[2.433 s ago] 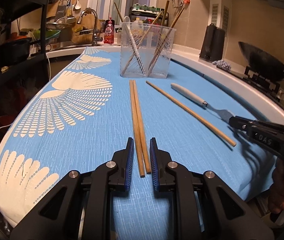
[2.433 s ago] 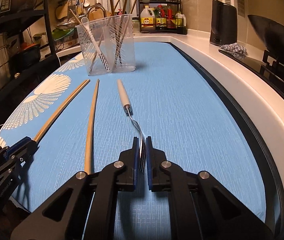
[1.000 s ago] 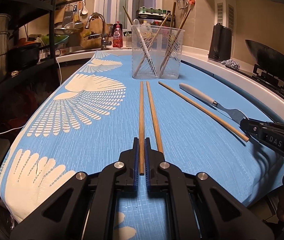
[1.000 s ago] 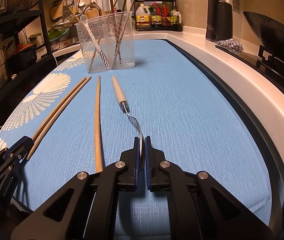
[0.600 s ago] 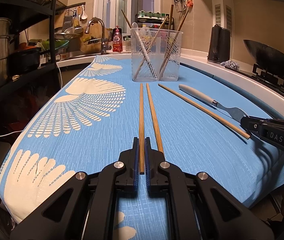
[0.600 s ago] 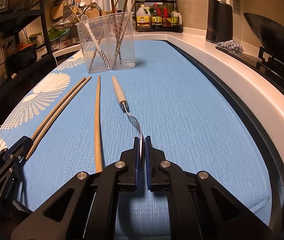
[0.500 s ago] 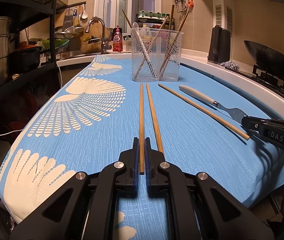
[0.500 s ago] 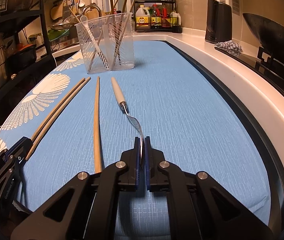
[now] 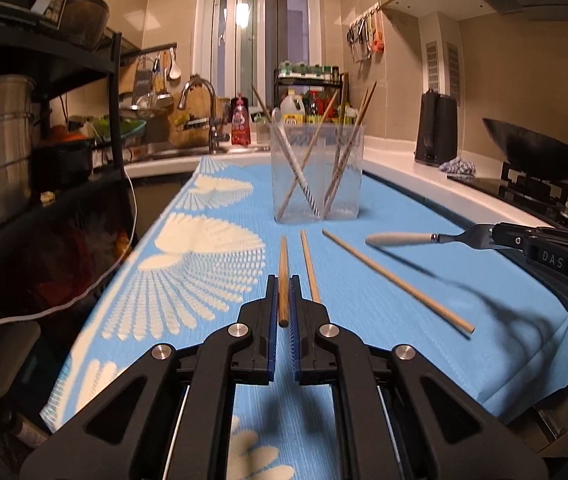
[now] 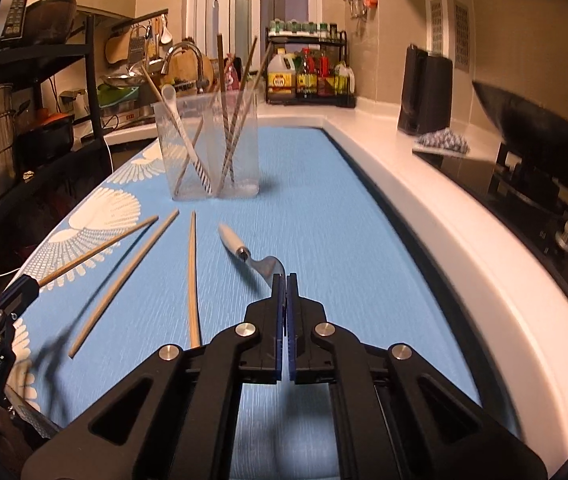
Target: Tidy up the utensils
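Observation:
My left gripper (image 9: pixel 283 286) is shut on one wooden chopstick (image 9: pixel 283 276) and holds it lifted off the blue cloth (image 9: pixel 364 276); it also shows in the right wrist view (image 10: pixel 95 254). My right gripper (image 10: pixel 285 280) is shut on the tines of a white-handled fork (image 10: pixel 243 250), raised above the cloth; the fork also shows in the left wrist view (image 9: pixel 416 238). Two more chopsticks (image 9: pixel 310 266) (image 9: pixel 396 282) lie on the cloth. A clear utensil holder (image 9: pixel 318 172) with chopsticks and a spoon stands ahead, also in the right wrist view (image 10: pixel 207 146).
A sink and tap (image 9: pixel 199 120) are behind the holder. A black shelf rack (image 9: pixel 43 152) with pots stands left. A white counter edge (image 10: pixel 444 216), a dark kettle (image 10: pixel 424 96) and a wok on a stove (image 10: pixel 540 140) are to the right.
Both grippers have lifted: the left raised its chopstick off the cloth, the right raised the fork, whose handle now hangs in the air. The second chopstick stays on the cloth.

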